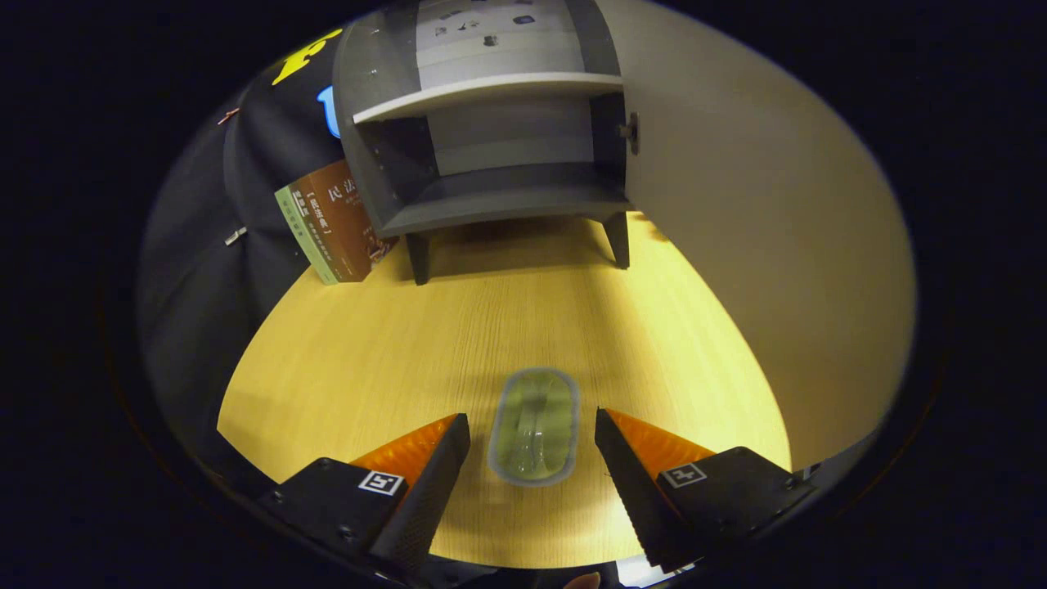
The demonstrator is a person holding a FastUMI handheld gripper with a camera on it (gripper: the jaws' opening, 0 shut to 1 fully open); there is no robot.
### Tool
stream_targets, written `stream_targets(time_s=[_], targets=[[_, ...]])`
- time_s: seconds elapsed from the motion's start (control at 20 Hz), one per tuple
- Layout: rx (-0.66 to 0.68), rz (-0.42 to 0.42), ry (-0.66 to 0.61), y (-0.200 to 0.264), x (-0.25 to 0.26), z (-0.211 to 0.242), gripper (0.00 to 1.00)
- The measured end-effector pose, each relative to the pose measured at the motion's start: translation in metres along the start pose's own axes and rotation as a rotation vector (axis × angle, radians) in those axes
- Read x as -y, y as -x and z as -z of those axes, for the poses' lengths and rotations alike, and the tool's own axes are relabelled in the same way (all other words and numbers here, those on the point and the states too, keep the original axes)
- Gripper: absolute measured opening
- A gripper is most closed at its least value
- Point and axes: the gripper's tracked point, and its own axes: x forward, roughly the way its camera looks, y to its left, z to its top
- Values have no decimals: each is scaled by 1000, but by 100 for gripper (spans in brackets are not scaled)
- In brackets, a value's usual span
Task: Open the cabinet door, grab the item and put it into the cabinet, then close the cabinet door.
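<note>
A small grey cabinet (491, 147) stands on short legs at the far side of the wooden table (368, 352), its inside and one shelf exposed. Its pale door (761, 229) is swung wide open to the right. A clear oval lidded container (534, 427) with a grey rim lies flat on the table. My gripper (532, 429) is open above the table, and the container lies between its two fingers with a gap on each side. Neither finger touches it.
A brown book (339, 225) leans against the cabinet's left side. Black cloth hangs behind and to the left of the table. Bare tabletop lies between the container and the cabinet's legs.
</note>
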Motion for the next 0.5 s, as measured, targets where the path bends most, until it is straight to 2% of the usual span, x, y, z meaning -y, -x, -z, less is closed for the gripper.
stream_targets(time_s=[0.1,0.2,0.4,0.45,0.5], targets=[[-10,10,14,-18,0,5,94],[-32,25,36,-33,0,14,81],[-56,71,47,-46,2,27,45],[-61,73,54,-47,2,27,40],[-43,79,60,-52,5,25,41]])
